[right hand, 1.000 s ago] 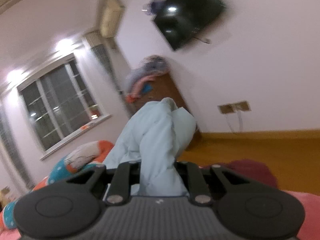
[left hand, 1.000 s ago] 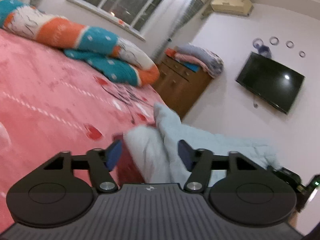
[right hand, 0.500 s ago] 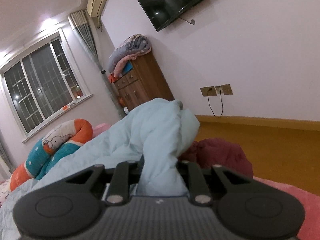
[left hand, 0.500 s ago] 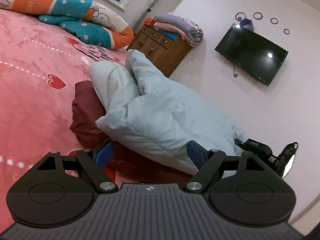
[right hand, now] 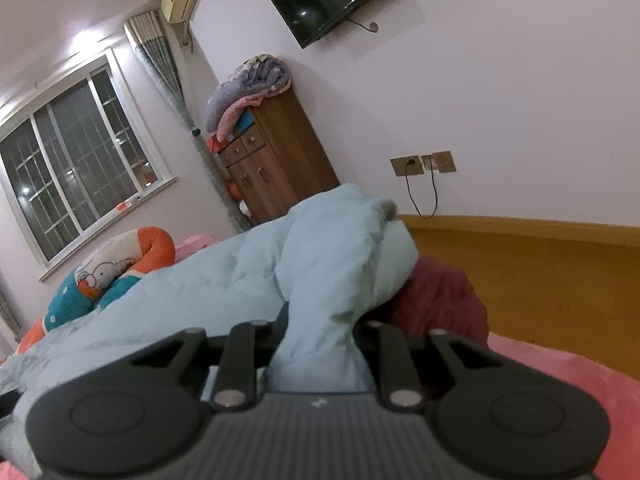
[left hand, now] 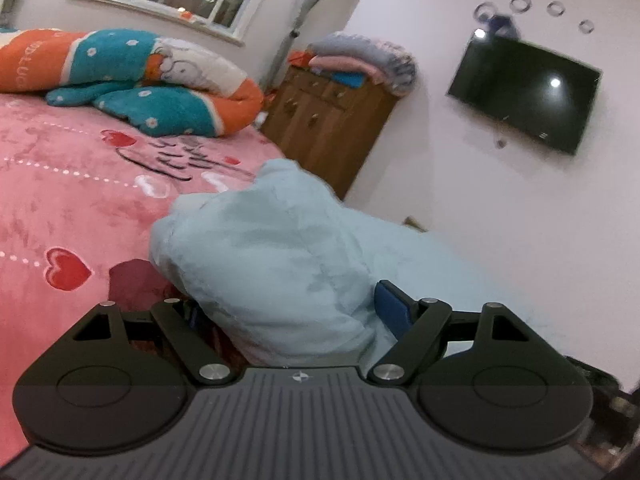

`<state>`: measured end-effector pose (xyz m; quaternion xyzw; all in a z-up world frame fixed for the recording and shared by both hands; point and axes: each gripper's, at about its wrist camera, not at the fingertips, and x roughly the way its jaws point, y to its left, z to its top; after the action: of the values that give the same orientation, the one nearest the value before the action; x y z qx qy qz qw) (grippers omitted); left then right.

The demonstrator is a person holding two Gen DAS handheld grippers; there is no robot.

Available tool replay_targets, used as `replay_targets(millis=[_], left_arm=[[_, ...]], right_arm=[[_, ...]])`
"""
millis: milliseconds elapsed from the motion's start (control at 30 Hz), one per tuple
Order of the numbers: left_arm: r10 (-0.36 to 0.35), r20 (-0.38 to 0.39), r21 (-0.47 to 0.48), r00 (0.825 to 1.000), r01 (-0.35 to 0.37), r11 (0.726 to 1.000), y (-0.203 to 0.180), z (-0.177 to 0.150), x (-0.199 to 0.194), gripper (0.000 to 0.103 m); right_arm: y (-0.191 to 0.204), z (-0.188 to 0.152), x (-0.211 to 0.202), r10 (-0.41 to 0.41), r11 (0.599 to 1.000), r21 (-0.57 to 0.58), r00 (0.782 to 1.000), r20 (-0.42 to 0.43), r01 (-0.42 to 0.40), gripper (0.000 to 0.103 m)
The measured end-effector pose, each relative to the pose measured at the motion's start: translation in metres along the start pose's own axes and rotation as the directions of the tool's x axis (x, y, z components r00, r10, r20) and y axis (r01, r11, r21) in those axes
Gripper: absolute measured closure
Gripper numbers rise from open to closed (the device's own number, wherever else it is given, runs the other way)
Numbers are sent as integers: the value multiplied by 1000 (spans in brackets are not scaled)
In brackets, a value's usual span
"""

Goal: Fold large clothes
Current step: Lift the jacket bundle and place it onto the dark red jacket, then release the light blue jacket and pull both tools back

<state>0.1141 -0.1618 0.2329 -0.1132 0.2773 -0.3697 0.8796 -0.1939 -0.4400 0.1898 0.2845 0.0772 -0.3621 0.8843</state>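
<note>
Pale blue garment (left hand: 280, 264) bunched on pink bedspread (left hand: 60, 200), between wide-open left gripper (left hand: 288, 312) fingers, untouched by blue pad (left hand: 390, 306). From right wrist: fold pinched in right gripper (right hand: 318, 344), jaws opening slightly, maroon cloth (right hand: 436, 300) beneath.

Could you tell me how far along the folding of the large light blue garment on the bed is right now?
Done: the light blue garment lies bunched on the pink bedspread, partly doubled over.
In hand: the right gripper has a fold of it between its jaws, which are opening; the left gripper stands wide open around another bulge.
Left: flattening and squaring it; the dark red garment beneath looks untouched.
</note>
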Motion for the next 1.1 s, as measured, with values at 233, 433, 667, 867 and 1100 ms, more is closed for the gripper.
replay_targets(millis=[233, 433, 667, 867, 1100], left_arm=[[43, -5, 2, 999, -43, 999, 12, -16, -19, 4], [73, 17, 14, 997, -73, 997, 5, -27, -63, 4], [107, 25, 69, 994, -108, 992, -4, -39, -115, 3], [140, 0, 120, 990, -139, 983, -11, -48, -148, 0], [171, 4, 163, 985, -169, 972, -22, -59, -197, 0]], right_arm=[[-4, 0, 1, -5, 1000, 24, 1000, -6, 5, 58], [-5, 10, -17, -76, 997, 26, 995, 58, 75, 21], [0, 28, -63, -71, 997, 46, 986, 153, 65, 14], [28, 25, -100, -33, 999, 25, 987, 160, 29, 8], [68, -13, -136, 1, 991, -132, 996, 90, 11, 3]])
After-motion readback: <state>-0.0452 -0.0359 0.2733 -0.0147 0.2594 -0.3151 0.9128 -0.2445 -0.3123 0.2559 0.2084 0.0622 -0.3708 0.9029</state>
